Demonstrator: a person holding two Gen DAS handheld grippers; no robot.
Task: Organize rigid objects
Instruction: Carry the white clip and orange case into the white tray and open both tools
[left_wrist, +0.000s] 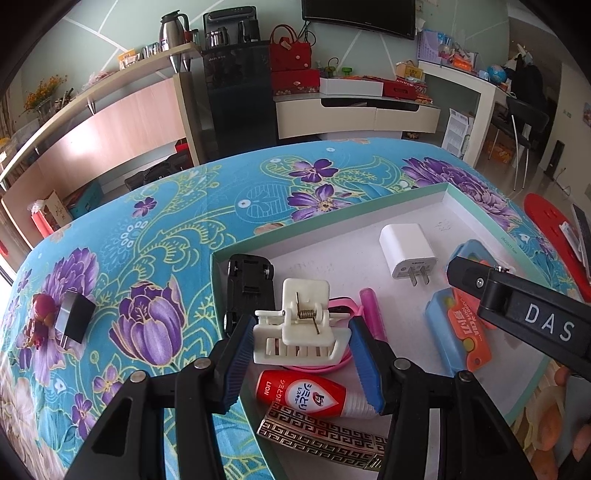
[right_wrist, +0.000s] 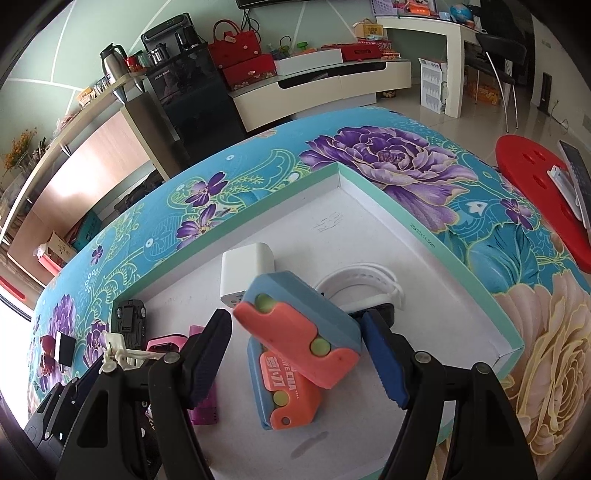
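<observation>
Left wrist view: left gripper at lower centre, blue pads clamped on a white spring clip, held over the near-left part of the shallow white box. Under it in the box — pink strap, red-and-white bottle, patterned metal band at bottom centre. Black toy car sits against the box's left wall. White charger plug lies mid-box, upper right of the clip.

Black cube adapter plus a small red figure on the floral cloth, far left, well outside the box.

Right wrist view: right gripper at lower centre, pads pressed on a blue-and-orange block, tilted, lifted over the box interior. Second blue-and-orange block lies flat on the box floor just below it. White watch band right of the charger, partly hidden behind the held block. Purple item at lower left, mostly hidden by the finger — can't tell what it is.
</observation>
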